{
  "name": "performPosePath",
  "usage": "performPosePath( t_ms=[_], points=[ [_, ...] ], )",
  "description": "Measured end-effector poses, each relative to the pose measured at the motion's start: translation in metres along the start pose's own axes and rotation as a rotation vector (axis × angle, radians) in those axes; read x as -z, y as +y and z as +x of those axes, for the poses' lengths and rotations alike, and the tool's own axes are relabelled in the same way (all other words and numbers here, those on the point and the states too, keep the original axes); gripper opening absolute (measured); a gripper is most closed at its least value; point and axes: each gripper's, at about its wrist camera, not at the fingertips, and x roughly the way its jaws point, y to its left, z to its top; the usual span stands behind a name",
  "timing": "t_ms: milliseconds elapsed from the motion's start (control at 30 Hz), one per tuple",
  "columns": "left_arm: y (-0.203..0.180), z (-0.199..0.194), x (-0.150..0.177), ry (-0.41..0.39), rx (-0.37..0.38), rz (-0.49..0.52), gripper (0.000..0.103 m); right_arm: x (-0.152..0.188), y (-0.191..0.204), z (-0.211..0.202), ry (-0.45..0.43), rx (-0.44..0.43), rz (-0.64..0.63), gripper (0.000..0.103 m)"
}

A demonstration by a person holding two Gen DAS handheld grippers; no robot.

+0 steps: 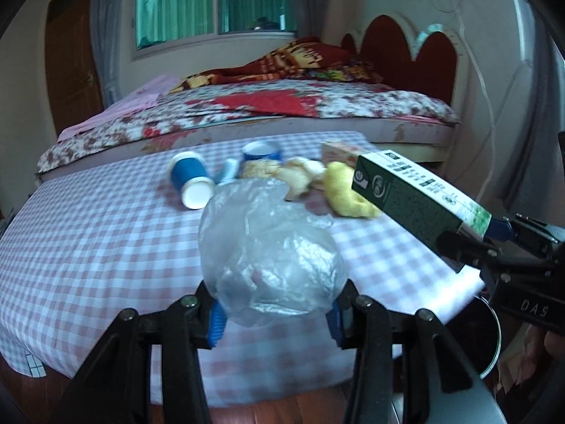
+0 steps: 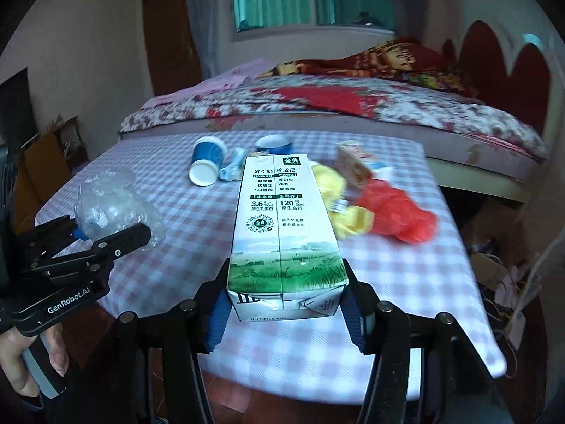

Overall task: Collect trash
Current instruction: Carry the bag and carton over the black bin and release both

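Two pieces are picked up. The left gripper (image 1: pixel 275 314) jaws grasp a crumpled plastic bag (image 1: pixel 268 247) at lower centre; the right gripper (image 2: pixel 286 314) clamps a milk carton (image 2: pixel 282 226). Cups (image 2: pixel 206 162), wrappers (image 2: pixel 395 212) and a small box (image 2: pixel 353 166) remain on the counter (image 2: pixel 406 282) at mid-frame; no bin is visible.

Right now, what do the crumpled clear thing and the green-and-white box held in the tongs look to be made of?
Clear bag: thin plastic film, glossy and translucent; it wrinkles and the checked cloth shows faintly through it. Milk carton: printed coated paperboard, it seems, with a smooth sheen, sharp folded edges and sealed flaps at its base.
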Motion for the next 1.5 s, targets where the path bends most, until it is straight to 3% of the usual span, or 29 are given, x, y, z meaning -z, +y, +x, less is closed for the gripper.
performPosePath(
  t_ms=[467,933,1167,1500],
  points=[
    [-0.085,-0.019,0.008,-0.021,0.181,0.103,0.046,0.049,-0.073,-0.089,-0.045,0.167,0.135,0.057],
    [-0.193,-0.019,0.034,0.036,0.376,0.236,0.046,0.126,-0.150,-0.144,0.037,0.338,0.254,0.057],
    [-0.236,-0.009,0.052,0.104,0.460,0.280,0.046,0.163,-0.179,-0.158,0.095,0.370,0.293,0.057],
    [-0.273,0.018,0.079,0.213,0.500,0.319,0.046,0.202,-0.207,-0.142,0.198,0.355,0.308,0.057]
  ],
)
